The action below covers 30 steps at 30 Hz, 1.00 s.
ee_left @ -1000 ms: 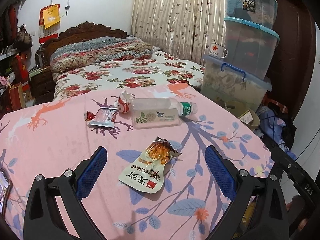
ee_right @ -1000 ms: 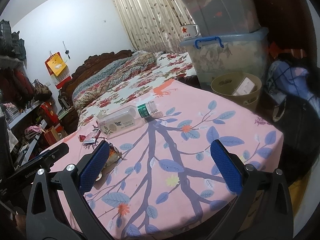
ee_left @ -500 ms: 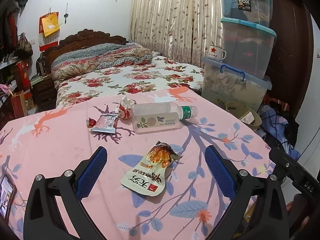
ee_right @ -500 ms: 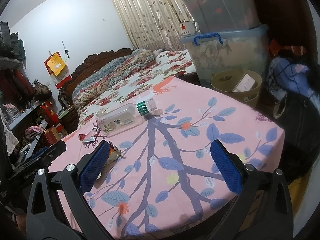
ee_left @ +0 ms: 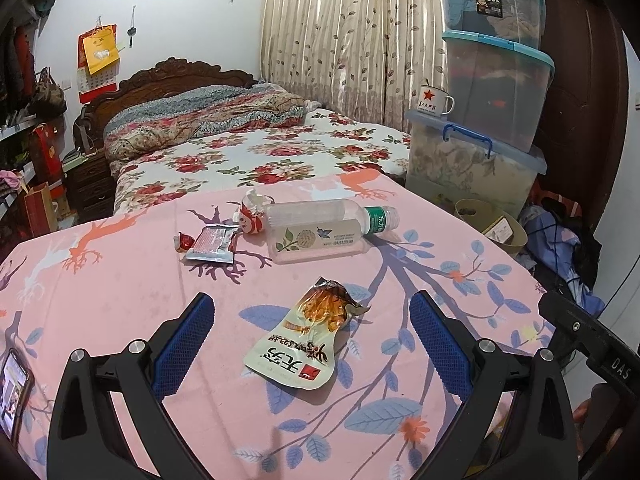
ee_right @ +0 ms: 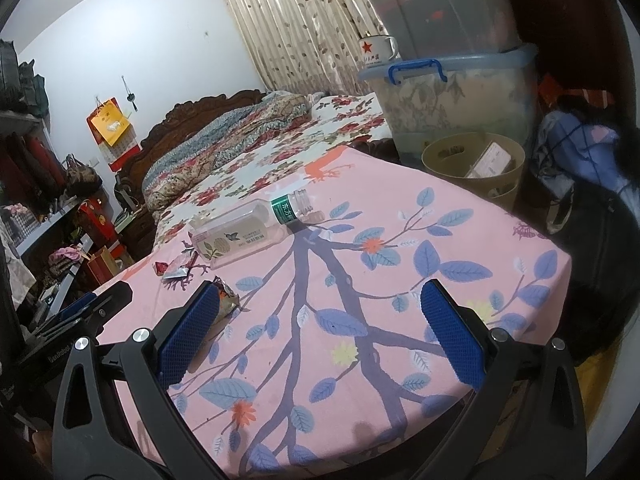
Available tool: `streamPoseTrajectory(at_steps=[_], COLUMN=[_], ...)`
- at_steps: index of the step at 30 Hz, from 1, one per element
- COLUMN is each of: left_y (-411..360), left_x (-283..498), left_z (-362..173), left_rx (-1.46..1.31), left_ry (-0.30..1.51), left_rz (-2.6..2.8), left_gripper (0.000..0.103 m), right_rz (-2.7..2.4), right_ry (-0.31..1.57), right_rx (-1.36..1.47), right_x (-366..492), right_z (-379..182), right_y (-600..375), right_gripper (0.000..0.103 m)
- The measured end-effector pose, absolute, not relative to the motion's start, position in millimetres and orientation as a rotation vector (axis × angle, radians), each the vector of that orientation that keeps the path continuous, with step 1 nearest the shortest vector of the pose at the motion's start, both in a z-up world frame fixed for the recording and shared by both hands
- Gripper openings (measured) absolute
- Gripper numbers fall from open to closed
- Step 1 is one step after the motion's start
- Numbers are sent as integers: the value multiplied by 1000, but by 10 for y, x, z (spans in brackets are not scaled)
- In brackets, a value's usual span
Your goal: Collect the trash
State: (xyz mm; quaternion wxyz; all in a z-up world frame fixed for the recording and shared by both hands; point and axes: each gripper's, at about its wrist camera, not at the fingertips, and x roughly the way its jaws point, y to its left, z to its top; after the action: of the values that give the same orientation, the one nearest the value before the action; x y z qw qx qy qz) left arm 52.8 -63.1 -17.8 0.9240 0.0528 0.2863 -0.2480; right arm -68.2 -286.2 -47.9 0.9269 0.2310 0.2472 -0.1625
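Pink leaf-printed cloth covers desk (ee_left: 120,304) | glossy torn snack pouch (ee_left: 306,340) flat between left gripper (ee_left: 310,334) blue mesh pads, jaws wide, empty | clear ribbed plastic bottle (ee_left: 320,228) on side beyond, crinkled foil wrapper (ee_left: 212,242) nearby | right gripper (ee_right: 320,332) spread wide, empty | tan round bin (ee_right: 474,166) past desk edge

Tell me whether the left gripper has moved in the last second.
Yes. The left gripper has backed away slightly: against its own fingers, the snack pouch and plastic bottle sit a little farther off than before.

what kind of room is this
Most likely a lived-in bedroom: a bed with a carved wooden headboard, drawn curtains, and stacked plastic storage boxes beside it.
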Motion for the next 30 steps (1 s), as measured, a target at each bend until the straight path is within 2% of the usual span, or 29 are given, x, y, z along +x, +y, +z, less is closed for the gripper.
streamPoseTrajectory(at_steps=[7, 9, 11, 15, 20, 30], left_y=[-412, -325, -229, -76, -123, -750], left_x=[711, 799, 925, 1090, 1182, 1194], left_z=[-340, -417, -489, -580, -696, -892], left_rx=[22, 1, -26, -89, -83, 102], left_ry=[633, 670, 729, 792, 848, 890], left_rz=[-526, -513, -522, -539, -580, -666], left_gripper=[94, 94, 94, 93, 81, 82], right_rz=[-306, -293, -271, -218, -173, -179], right_ry=[527, 532, 545, 587, 624, 664], right_rx=[457, 450, 442, 442, 439, 504], right_x=[-626, -612, -583, -498, -409, -351], right_z=[-503, -505, -523, -599, -672, -840], right_y=[-2820, -2805, -2784, -2755, -2730, -2881], right_gripper=[99, 95, 89, 69, 54, 55])
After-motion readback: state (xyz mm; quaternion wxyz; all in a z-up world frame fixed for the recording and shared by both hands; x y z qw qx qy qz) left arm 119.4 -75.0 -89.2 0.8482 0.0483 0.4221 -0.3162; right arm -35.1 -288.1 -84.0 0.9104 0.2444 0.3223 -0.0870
